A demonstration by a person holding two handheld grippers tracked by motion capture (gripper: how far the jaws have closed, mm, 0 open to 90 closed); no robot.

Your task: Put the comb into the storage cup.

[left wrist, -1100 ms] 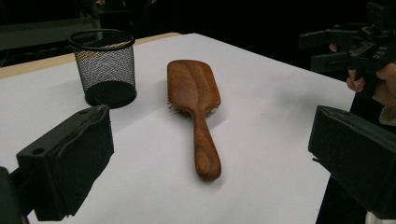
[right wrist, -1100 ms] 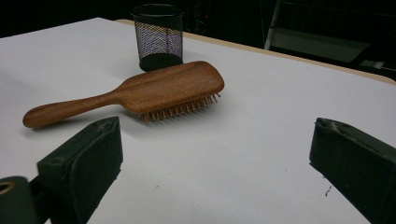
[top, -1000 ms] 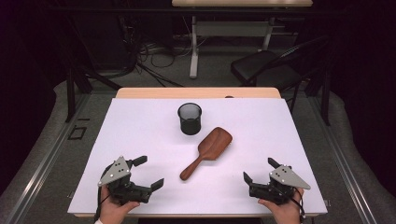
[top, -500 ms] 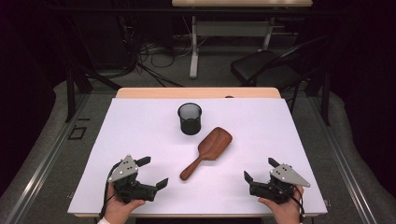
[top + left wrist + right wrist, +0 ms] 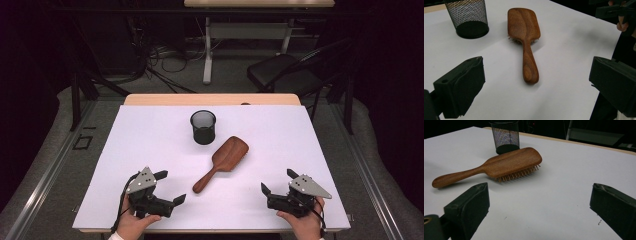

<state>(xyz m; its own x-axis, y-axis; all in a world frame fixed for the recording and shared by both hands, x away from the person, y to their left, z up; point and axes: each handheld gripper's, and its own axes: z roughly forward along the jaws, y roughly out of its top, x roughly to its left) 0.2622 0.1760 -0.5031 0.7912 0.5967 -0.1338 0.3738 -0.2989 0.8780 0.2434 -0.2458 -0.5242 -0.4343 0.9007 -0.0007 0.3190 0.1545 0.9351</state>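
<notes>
Figure: two hand-held grippers at the near edge of a white-covered table (image 5: 150, 130). I hold the left gripper (image 5: 169, 187) and the right gripper (image 5: 276, 181) low over the front strip, each with jaws spread wide and empty. The wooden hairbrush (image 5: 222, 156) lies bristles down between and ahead of the two, its handle end pointing toward the left jaws; in the left gripper view the handle (image 5: 529, 67) sits centred in the gap, apart from both pads. In the right gripper view the brush (image 5: 499, 167) lies ahead and left of the jaws. Bare tabletop surrounds the brush on all sides. A black mesh cup (image 5: 203, 126) stands upright just beyond the brush head, close to it. Compared with the earlier frame, the left gripper has shifted inward toward the handle; the right gripper, brush and cup are unchanged.
</notes>
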